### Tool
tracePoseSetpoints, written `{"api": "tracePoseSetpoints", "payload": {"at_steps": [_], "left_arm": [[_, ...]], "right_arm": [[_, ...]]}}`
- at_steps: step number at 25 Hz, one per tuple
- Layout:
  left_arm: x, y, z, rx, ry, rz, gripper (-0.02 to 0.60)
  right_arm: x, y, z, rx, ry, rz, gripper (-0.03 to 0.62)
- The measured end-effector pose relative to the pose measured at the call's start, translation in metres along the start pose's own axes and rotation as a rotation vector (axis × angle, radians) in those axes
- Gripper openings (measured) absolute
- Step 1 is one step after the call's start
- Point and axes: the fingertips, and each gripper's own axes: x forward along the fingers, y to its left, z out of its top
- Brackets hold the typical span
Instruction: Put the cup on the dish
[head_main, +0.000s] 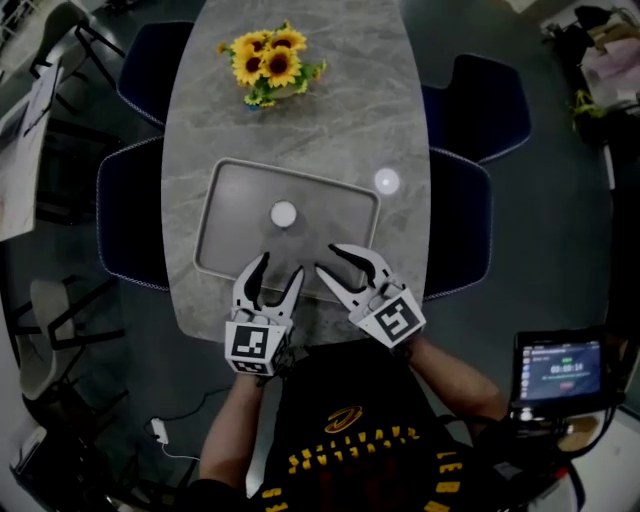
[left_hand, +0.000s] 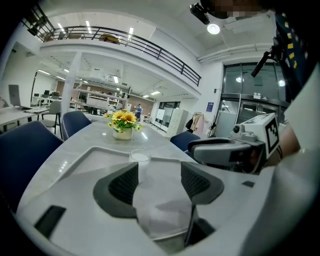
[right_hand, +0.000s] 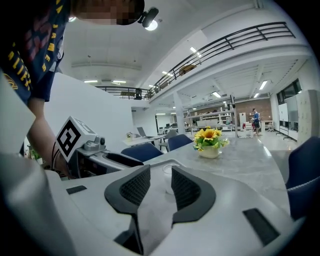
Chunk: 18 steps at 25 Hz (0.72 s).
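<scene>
The cup (head_main: 283, 214) stands on the dish (head_main: 235, 210) — seemingly nearer the left gripper (head_main: 281, 266) than the right gripper (head_main: 328, 258), both gaping empty.

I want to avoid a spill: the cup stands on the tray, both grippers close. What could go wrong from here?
1. The cup looks light and stands free; the open right gripper points toward it, so a nudge could tip it.
2. The left gripper and the right one are at the near edge of the tray; moving lower might catch and shift it.
</scene>
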Motion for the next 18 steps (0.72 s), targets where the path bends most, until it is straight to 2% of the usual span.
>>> {"api": "tracePoseSetpoints", "payload": {"at_steps": [1,4,6,10,18], "left_arm": [[-0.002,-0.002,-0.002,0.0,0.009,-0.017,0.27],[-0.009,-0.001,-0.008,-0.008,0.024,-0.03,0.27],[-0.012,0.001,-0.011,-0.026,0.029,-0.018,0.221],[-0.012,-0.006,-0.012,-0.039,0.021,-0.027,0.221],[-0.014,-0.02,0.0,-0.012,-0.009,-0.051,0.221]], "right_arm": [[0.0,-0.001,0.001,0.004,-0.006,0.0,0.119],[-0.001,-0.004,-0.001,0.003,-0.011,0.005,0.08],[-0.001,-0.006,-0.003,0.005,-0.006,0.007,0.074],[-0.003,-0.01,-0.01,0.045,0.005,-0.006,0.074],[0.0,-0.009,-0.016,0.001,0.041,-0.028,0.074]]}}
